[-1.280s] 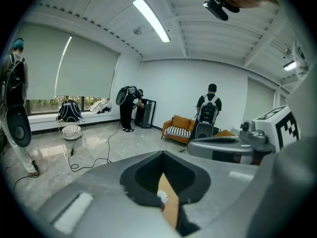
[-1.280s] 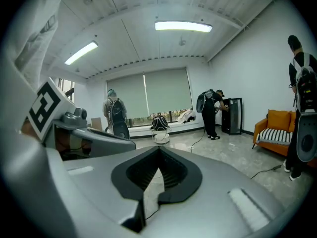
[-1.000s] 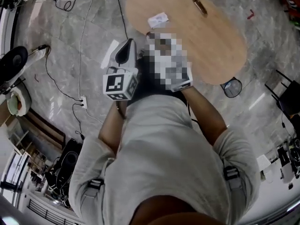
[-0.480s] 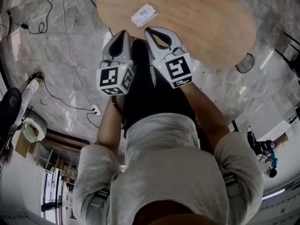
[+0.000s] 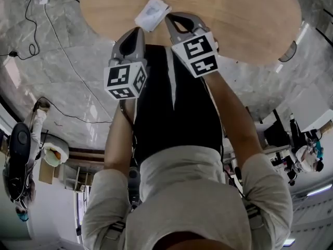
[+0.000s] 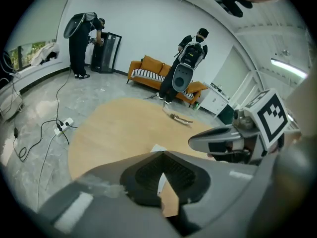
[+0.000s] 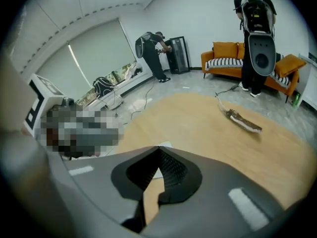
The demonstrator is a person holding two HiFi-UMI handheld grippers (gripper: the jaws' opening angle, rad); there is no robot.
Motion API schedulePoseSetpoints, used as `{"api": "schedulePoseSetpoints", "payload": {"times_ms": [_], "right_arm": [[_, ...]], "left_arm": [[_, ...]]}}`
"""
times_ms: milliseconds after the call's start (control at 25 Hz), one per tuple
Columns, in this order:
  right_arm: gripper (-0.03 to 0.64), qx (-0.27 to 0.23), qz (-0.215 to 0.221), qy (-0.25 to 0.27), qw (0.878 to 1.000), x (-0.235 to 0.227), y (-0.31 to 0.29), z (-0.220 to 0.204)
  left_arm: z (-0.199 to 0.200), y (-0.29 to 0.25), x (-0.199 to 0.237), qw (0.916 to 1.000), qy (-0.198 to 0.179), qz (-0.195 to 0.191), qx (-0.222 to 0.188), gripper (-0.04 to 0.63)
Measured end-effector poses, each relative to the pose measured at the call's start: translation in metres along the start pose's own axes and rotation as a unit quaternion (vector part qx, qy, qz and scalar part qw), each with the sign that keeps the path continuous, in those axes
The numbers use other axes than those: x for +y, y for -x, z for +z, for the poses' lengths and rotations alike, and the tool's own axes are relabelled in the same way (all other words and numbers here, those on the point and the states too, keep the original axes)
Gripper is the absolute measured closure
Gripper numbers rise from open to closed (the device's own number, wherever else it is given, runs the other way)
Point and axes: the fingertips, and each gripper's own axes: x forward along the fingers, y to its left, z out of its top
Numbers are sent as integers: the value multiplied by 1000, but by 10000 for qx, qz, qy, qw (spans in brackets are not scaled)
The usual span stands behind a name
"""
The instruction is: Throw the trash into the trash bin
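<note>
Fingers [image 6: 198, 172] of both grippers together, nothing held.
Over the near table [image 5: 244, 14] edge: left gripper [image 5: 136, 31] and right gripper [image 5: 174, 19] side by side, with a white wrapper [image 5: 152, 13] just beyond their tips.

White wrapper [image 6: 158, 148] mostly hidden behind the fingers [image 6: 141, 175]

Bright, even indoor light, heavy fisheye bending, black vignetted corners (faint sheen on the floor [image 5: 62, 87]).
</note>
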Motion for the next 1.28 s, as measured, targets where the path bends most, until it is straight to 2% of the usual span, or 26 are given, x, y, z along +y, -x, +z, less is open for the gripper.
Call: {"api": "schedulePoseSetpoints", "payload": {"times_ms": [120, 240, 320, 640, 800, 880, 1040, 1280], "right_arm": [[609, 78, -268, -395, 9988, -15, -16, -10], [603, 172, -245, -779, 9965, -24, -29, -18], [476, 253, -120, -977, 9948, -27, -39, -23], [474, 712, 23, -1186, 9904, -32, -74, -45], [498, 851, 11, -1204, 9891, -32, -82, -51], [598, 765, 50, -1199, 9898, -33, -78, -45], [607, 594, 124, -1027, 9929, -29, -61, -24], [609, 279, -186, -812, 9961, -6, -14, 8]], "left_arm": [[-19, -12, 5, 9994, 6, -163, 316, 577], [-28, -18, 12, 9985, -50, -203, 508, 577], [-28, -22, 17, 9981, -85, -221, 563, 577], [-19, -31, 21, 9964, -315, -436, 654, 577], [-22, -25, 20, 9958, -340, -484, 704, 577], [-24, -22, 18, 9955, -329, -490, 737, 577], [-21, -11, 11, 9955, -298, -465, 764, 577], [-8, 23, 2, 9967, -325, -373, 649, 577]]}}
